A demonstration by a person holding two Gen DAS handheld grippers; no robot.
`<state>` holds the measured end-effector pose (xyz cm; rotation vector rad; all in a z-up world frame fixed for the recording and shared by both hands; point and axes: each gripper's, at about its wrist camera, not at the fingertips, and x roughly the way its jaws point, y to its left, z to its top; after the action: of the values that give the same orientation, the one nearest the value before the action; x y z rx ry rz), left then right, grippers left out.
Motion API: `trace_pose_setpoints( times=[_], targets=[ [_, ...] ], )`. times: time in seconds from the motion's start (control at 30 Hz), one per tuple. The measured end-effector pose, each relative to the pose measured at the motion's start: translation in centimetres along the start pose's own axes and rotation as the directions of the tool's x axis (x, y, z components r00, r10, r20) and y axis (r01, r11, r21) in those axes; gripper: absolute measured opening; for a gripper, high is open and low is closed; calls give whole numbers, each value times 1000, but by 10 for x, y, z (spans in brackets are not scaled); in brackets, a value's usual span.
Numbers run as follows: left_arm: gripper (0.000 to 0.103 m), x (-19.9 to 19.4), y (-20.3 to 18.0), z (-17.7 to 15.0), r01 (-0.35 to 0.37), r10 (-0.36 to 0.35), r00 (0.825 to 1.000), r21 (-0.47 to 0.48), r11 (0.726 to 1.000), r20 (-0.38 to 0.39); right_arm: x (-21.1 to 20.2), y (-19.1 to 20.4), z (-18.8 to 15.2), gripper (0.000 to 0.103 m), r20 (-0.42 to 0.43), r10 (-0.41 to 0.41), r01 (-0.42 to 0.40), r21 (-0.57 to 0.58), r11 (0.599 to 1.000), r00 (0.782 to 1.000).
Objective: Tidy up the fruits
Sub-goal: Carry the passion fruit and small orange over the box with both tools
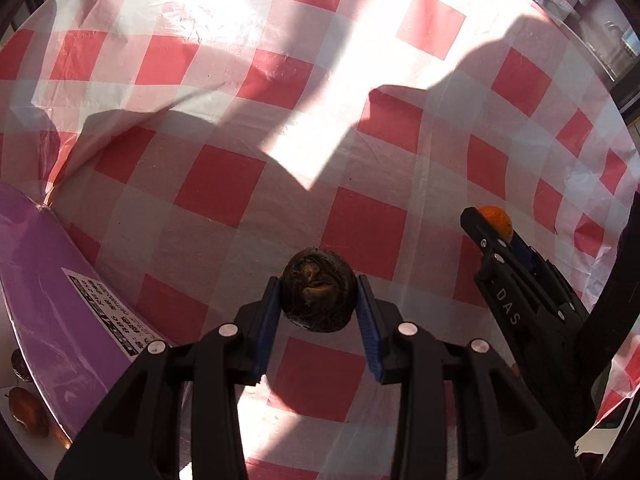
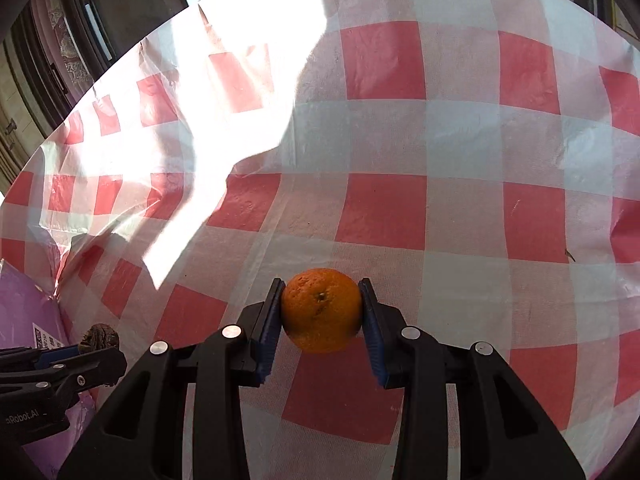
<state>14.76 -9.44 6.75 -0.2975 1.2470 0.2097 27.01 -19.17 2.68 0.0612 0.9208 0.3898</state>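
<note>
My left gripper (image 1: 319, 300) is shut on a dark brown wrinkled fruit (image 1: 319, 298), held above the red-and-white checked tablecloth (image 1: 224, 184). My right gripper (image 2: 322, 308) is shut on an orange (image 2: 322, 310), also held above the cloth. In the left wrist view the right gripper (image 1: 490, 228) shows at the right with the orange (image 1: 498, 220) peeking past its finger. In the right wrist view the left gripper (image 2: 94, 344) shows at the lower left with the dark fruit (image 2: 100, 336).
A purple box with a white label (image 1: 60, 292) lies at the left edge; it also shows in the right wrist view (image 2: 28, 320). Beside it at the lower left lie a brown fruit (image 1: 28, 412) and a dark round fruit (image 1: 18, 364). Strong sunlight patches cross the cloth.
</note>
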Motion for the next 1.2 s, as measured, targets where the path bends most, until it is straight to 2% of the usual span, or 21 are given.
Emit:
trace_pose_setpoints(
  times=[0.1, 0.17, 0.27, 0.3, 0.43, 0.57, 0.7, 0.8, 0.9, 1.07, 1.2],
  targets=[
    [37, -17, -17, -37, 54, -52, 998, 95, 994, -26, -31, -4, -33, 37, -24, -24, 25, 35, 999, 999],
    [37, -26, -11, -55, 88, -83, 996, 159, 983, -40, -49, -4, -57, 37, -56, -40, 43, 51, 998, 998],
    [37, -32, 3, -65, 141, -131, 990, 212, 967, -59, -69, 4, -87, 37, -103, -70, 75, 42, 996, 992],
    [37, -35, 15, -59, 150, -141, 988, 230, 962, -55, -78, 8, -94, 37, -106, -80, 84, 36, 996, 991],
    [37, -68, 47, -51, 157, -171, 985, 263, 952, 30, -118, 35, -103, 37, -54, -79, 83, 59, 995, 995],
    [37, -107, 99, -45, 150, -182, 973, 210, 966, 142, -148, 89, -97, 37, 16, -24, 24, 18, 1000, 1000],
    [37, -127, 170, -49, 118, -137, 970, 104, 988, 201, -169, 167, -95, 37, 53, 85, -78, -114, 990, 995],
    [37, -130, 227, -61, 89, -94, 978, 32, 995, 187, -174, 222, -104, 37, 31, 151, -141, -220, 965, 988],
    [37, -128, 269, -78, 54, -53, 983, -1, 999, 173, -172, 265, -118, 37, -15, 185, -180, -302, 936, 983],
    [37, -121, 306, -98, 2, -6, 991, 28, 1000, 136, -162, 310, -138, 37, -76, 168, -184, -401, 897, 983],
    [37, -105, 314, -99, -50, 44, 996, 71, 996, 82, -141, 335, -150, 37, -142, 81, -142, -496, 857, 986]
  ],
)
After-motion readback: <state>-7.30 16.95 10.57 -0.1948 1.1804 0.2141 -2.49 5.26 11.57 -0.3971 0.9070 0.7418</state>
